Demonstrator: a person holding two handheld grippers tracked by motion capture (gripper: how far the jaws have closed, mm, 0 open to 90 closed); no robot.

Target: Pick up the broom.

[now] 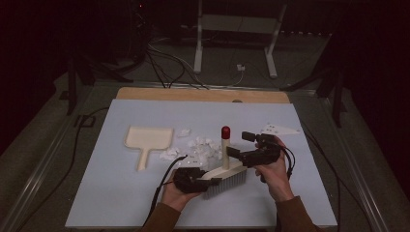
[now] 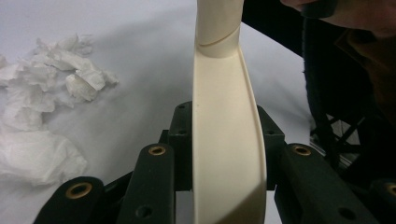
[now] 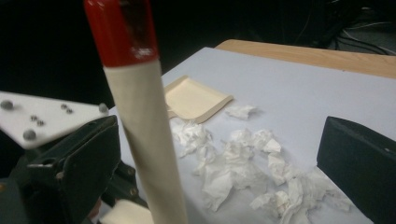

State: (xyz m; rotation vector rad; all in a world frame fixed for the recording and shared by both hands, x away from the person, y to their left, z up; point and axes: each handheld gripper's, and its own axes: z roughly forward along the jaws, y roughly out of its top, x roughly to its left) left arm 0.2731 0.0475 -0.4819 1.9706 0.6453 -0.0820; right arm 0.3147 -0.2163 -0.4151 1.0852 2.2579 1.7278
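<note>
- Pale blue table [image 1: 121,193] under dim light: from above, the brush [image 1: 226,171] stands among crumpled paper scraps [image 1: 200,150], the dustpan [image 1: 147,137] to their left. The left gripper [image 1: 193,180] clamps its base; the right gripper [image 1: 241,155] reaches its upright handle.
- Left gripper view: jaws pinch the cream base [image 2: 226,154].
- Right gripper view: wide-open jaws flank the red-tipped handle [image 3: 140,116].

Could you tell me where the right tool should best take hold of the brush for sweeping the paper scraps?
Probably the upright handle, on the cream shaft below its red tip, approached sideways from the right. It is a slim, near-vertical post already standing between the open right tool jaws, while the left tool clamps the base.
</note>
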